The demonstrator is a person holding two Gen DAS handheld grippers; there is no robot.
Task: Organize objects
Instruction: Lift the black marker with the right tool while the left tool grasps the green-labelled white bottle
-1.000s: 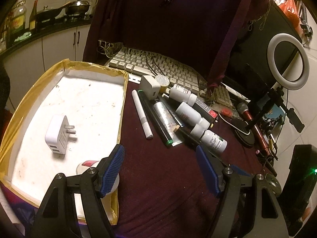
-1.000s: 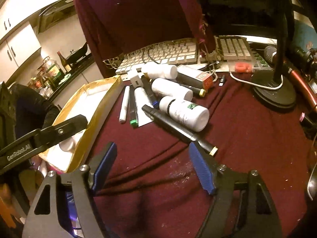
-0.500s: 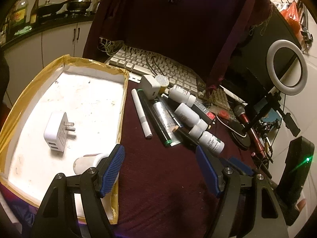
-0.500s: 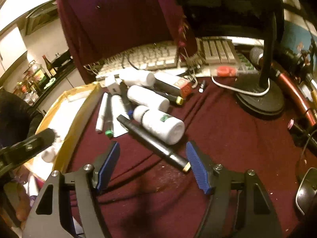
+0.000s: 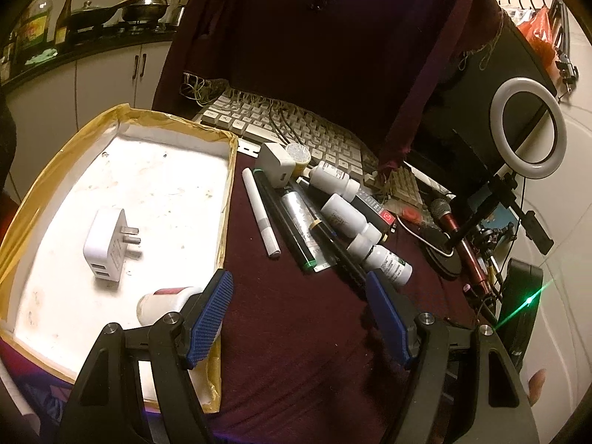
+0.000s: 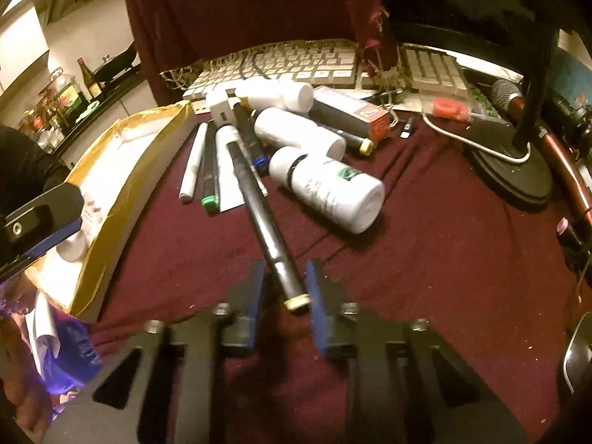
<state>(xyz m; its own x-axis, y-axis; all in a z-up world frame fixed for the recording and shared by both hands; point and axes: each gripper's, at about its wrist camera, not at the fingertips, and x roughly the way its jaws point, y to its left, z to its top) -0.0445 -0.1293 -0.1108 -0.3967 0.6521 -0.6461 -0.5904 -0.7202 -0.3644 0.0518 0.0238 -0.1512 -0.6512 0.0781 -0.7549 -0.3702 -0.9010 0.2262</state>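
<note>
Your right gripper [image 6: 285, 288] has its jaws drawn in close on either side of the black pen [image 6: 259, 207], near its yellow-tipped end; whether the pads actually press it I can't tell from the blur. Your left gripper [image 5: 298, 318] hangs with jaws spread wide and holds nothing, over the maroon cloth [image 5: 296, 351] beside the tray [image 5: 225, 222]. That tape-edged tray holds two things: a white plug [image 5: 107, 246] lying on its side mid-tray, and a small white bottle [image 5: 166, 303] near the front edge, partly behind your left finger. Outside it, on the cloth, lie a white marker [image 5: 261, 218], a green-capped marker [image 6: 209, 170], a charger cube [image 5: 275, 164] and three white bottles, the nearest one [image 6: 325, 188] just beside the pen.
</note>
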